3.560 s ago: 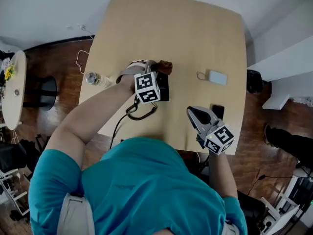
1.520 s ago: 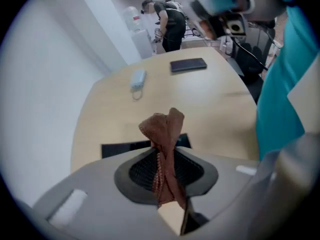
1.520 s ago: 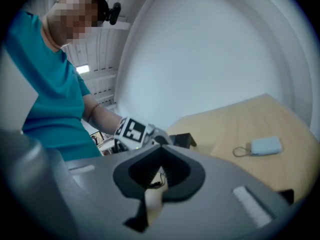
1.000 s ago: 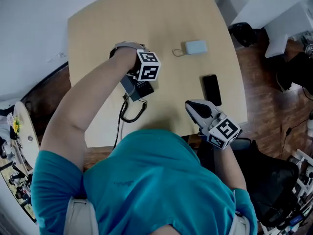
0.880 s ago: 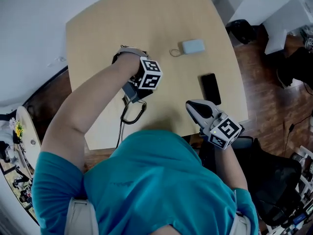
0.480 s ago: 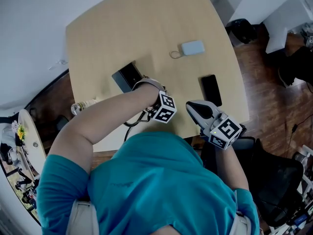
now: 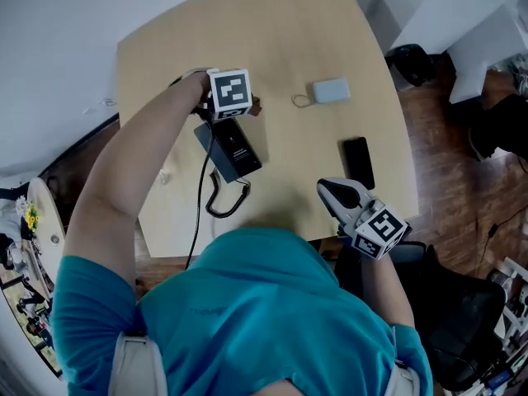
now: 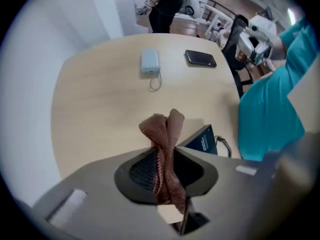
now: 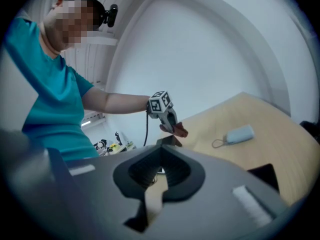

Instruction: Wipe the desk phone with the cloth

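Observation:
The black desk phone (image 7: 233,148) lies on the wooden table (image 7: 289,48), its coiled cord (image 7: 223,201) trailing toward the front edge. My left gripper (image 7: 239,104) hovers at the phone's far end, shut on a brown cloth (image 7: 253,106). In the left gripper view the cloth (image 8: 163,134) sticks up from between the jaws of the left gripper (image 8: 164,156), with a corner of the phone (image 8: 202,139) just to the right. My right gripper (image 7: 324,187) waits at the table's front edge, jaws together and holding nothing. The right gripper view shows the right gripper (image 9: 160,151) and, beyond it, the left gripper (image 9: 171,123).
A pale blue pouch (image 7: 332,91) with a loop lies at the table's far right. A black smartphone (image 7: 357,162) rests near the right gripper. A black chair (image 7: 462,320) stands right of the table. A person (image 8: 167,4) stands beyond the table.
My left gripper, holding the cloth, has swung from the table's front edge up to the phone's far end. The right gripper has hardly moved.

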`<state>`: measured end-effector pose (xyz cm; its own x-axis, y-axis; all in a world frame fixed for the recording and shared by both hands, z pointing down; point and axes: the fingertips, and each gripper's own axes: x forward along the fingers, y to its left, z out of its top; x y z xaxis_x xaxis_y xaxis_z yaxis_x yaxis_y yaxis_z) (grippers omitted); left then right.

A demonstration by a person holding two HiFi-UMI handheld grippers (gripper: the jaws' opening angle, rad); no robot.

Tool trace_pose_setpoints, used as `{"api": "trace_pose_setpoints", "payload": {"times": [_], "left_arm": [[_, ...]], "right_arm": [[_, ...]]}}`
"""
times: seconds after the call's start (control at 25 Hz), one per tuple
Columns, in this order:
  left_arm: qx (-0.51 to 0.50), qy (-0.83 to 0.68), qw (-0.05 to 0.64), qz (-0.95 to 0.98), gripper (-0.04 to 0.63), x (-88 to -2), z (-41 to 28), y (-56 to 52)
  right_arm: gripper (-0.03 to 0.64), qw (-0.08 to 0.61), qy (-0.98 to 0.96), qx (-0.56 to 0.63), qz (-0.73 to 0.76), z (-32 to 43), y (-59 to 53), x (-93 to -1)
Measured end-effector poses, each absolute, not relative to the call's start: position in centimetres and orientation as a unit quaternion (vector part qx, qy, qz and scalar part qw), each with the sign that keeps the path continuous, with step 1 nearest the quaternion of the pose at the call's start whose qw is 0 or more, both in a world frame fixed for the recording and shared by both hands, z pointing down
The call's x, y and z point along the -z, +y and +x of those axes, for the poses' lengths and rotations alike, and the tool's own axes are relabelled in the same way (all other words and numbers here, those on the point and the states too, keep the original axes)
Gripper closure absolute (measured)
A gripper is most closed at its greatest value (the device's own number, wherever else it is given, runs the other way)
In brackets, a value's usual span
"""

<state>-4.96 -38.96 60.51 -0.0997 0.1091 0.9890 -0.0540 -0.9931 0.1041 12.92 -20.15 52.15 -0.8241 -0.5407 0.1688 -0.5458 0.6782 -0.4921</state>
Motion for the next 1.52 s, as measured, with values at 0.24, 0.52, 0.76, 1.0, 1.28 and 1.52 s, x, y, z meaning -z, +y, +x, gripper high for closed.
{"api": "trace_pose_setpoints", "payload": {"times": [0.24, 0.52, 0.76, 1.0, 1.28, 1.52], "left_arm": [[-0.709, 0.02, 0.175, 0.683, 0.494, -62.4, -5.7, -38.8], [-0.713, 0.046, 0.229, 0.661, 0.489, -63.4, -5.1, -39.7], [-0.728, 0.038, 0.221, 0.648, 0.492, -65.6, -5.2, -40.6], [-0.719, -0.021, 0.156, 0.677, 0.494, -68.6, -5.8, -42.4], [-0.585, -0.054, 0.251, 0.769, 0.495, -63.3, -7.9, -43.6], [-0.535, -0.016, 0.307, 0.787, 0.497, -62.3, -10.1, -40.3]], "right_arm": [[0.615, 0.011, -0.913, -0.282, 0.296, 13.0, -20.2, -52.7], [0.615, 0.015, -0.91, -0.29, 0.295, 12.7, -20.9, -53.3], [0.615, 0.021, -0.907, -0.295, 0.299, 13.1, -21.6, -53.8], [0.615, 0.028, -0.908, -0.293, 0.297, 13.0, -22.0, -53.9], [0.615, 0.034, -0.913, -0.285, 0.291, 12.4, -22.4, -53.2], [0.615, 0.045, -0.919, -0.282, 0.273, 10.3, -22.6, -52.5]]}}
